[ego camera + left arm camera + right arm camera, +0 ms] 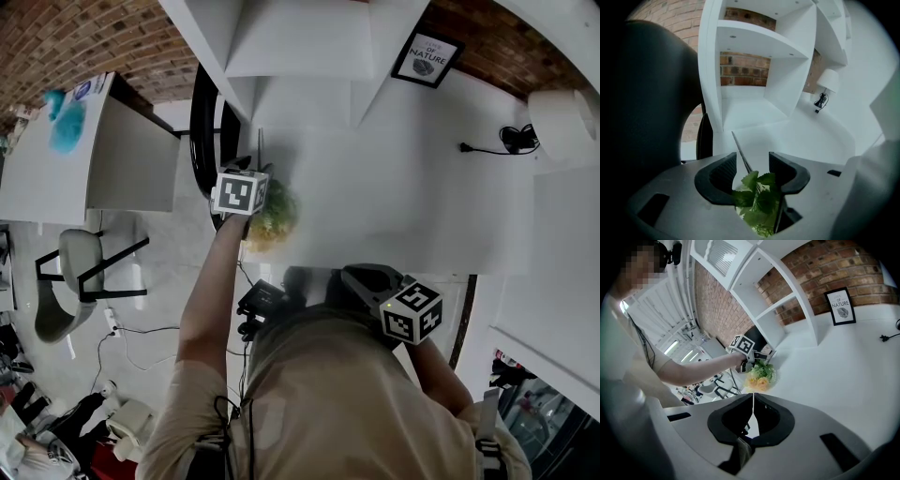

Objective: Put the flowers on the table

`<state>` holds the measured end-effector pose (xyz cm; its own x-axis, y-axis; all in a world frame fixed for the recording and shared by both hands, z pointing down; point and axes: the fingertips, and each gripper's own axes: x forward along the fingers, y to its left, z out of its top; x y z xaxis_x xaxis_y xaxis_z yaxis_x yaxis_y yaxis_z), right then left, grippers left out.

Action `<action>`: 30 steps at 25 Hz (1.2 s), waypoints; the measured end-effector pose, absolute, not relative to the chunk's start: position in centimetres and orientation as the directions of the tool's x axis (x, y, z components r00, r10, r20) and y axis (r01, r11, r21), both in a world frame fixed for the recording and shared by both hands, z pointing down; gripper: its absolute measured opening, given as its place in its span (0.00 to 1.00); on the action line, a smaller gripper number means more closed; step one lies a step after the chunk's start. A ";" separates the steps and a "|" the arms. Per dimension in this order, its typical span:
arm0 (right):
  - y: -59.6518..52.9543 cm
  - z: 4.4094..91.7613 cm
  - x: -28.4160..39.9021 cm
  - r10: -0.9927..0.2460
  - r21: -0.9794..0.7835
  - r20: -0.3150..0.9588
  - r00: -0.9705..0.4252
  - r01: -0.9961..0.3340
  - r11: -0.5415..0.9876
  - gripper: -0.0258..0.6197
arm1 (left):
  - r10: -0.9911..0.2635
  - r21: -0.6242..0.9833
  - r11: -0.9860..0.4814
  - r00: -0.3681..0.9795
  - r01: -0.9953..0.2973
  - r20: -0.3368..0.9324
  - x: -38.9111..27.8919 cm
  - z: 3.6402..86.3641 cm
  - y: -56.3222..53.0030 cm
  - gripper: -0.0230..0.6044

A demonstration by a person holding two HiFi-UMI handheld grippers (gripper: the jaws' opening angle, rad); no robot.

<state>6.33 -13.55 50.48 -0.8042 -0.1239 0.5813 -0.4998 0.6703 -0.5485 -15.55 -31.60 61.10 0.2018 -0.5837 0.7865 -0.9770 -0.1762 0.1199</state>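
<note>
A small bunch of yellow flowers with green leaves (273, 217) lies on the white table (403, 187) close to its left edge. In the left gripper view its leaves (757, 197) and thin stem (739, 150) sit between the wide-apart jaws of my left gripper (750, 164), and neither pad presses on them. The right gripper view shows the bunch (760, 378) resting on the tabletop just under the left gripper (754, 357). My right gripper (753, 401) hangs at the table's near edge (361, 277), shut with nothing in it.
A white shelving unit (300, 47) stands at the table's back. A framed print (427, 58) leans against the brick wall. A white lamp (562, 122) and its black cable (497, 145) are at the far right. A black chair back (202, 122) stands left of the table.
</note>
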 end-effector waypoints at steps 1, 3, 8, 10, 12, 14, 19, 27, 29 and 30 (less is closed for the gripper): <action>-13.5 50.5 6.3 -0.124 -0.549 0.580 -0.805 -0.499 0.670 0.08 | -0.577 0.120 -0.179 0.203 -0.976 0.791 -15.5 61.2 -31.6 0.39; -13.5 50.5 6.2 -0.123 -0.552 0.577 -0.808 -0.497 0.670 0.08 | -0.563 0.126 -0.183 0.209 -0.975 0.800 -15.5 61.4 -31.6 0.35; -13.4 50.6 6.5 -0.130 -0.554 0.574 -0.809 -0.500 0.665 0.08 | -0.535 0.141 -0.182 0.219 -0.973 0.816 -15.5 62.3 -31.4 0.30; -13.4 50.7 6.7 -0.133 -0.556 0.574 -0.808 -0.503 0.662 0.08 | -0.523 0.135 -0.189 0.216 -0.973 0.825 -15.5 62.7 -31.4 0.28; -13.5 50.7 6.8 -0.136 -0.557 0.573 -0.808 -0.506 0.659 0.08 | -0.516 0.135 -0.191 0.216 -0.972 0.829 -15.5 62.9 -31.5 0.26; -13.6 50.7 6.9 -0.139 -0.557 0.573 -0.808 -0.508 0.657 0.08 | -0.510 0.138 -0.193 0.219 -0.971 0.831 -15.4 63.1 -31.6 0.24; -13.7 50.8 7.3 -0.144 -0.557 0.574 -0.806 -0.513 0.653 0.08 | -0.490 0.140 -0.198 0.222 -0.970 0.843 -15.2 63.8 -31.8 0.21; -13.6 50.9 7.8 -0.147 -0.554 0.582 -0.800 -0.523 0.648 0.08 | -0.478 0.143 -0.189 0.218 -0.972 0.851 -15.7 64.4 -32.0 0.19; -13.6 50.9 7.8 -0.146 -0.554 0.582 -0.800 -0.522 0.649 0.08 | -0.483 0.148 -0.190 0.223 -0.971 0.846 -15.7 64.4 -32.0 0.19; -13.6 50.9 7.9 -0.145 -0.554 0.583 -0.800 -0.521 0.649 0.08 | -0.487 0.149 -0.196 0.228 -0.969 0.843 -15.6 64.4 -32.1 0.19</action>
<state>7.85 -13.56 50.92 -0.7997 -0.1450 0.5826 -0.5214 0.6486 -0.5544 -15.61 -32.05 64.36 0.2284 -0.4874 0.8428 -0.9692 -0.1957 0.1494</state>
